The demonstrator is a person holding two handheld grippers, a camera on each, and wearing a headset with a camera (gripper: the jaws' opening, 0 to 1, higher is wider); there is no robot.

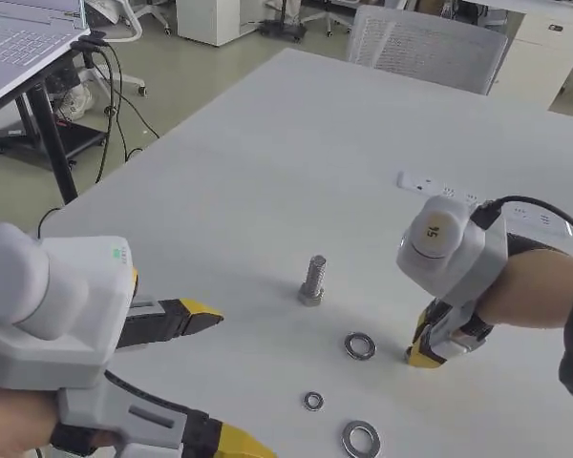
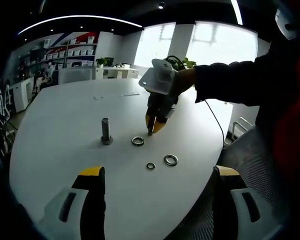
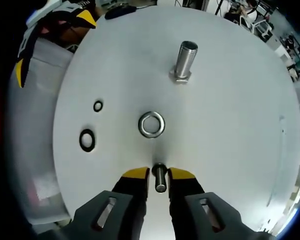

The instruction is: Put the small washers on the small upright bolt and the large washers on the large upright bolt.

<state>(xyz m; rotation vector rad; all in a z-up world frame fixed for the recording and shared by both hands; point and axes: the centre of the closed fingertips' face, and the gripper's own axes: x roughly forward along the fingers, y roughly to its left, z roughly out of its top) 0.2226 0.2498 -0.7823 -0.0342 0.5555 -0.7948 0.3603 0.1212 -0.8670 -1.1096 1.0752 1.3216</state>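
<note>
Fig.: R tongs clenched on small bolt; L tongs released. Nearest washer lay flat on worktop betw. it and large bolt. Thin, stiff, prob. slippery; grip at rim.

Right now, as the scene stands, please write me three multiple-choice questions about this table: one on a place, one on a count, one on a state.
1. Where is the small bolt?
A. Between the jaws of the right gripper.
B. Inside a cup.
C. Beside the laptop.

2. How many washers lie loose on the table?
A. Two.
B. Three.
C. Five.

3. In what state is the left gripper?
A. Shut on a cable.
B. Shut on a nut.
C. Open and empty.

Answers:
1 A: the right gripper view shows the jaws closed on its shank.
2 B: two large ones and one small one lie near the large upright bolt.
3 C: its jaws stand wide apart with nothing between them.
</note>
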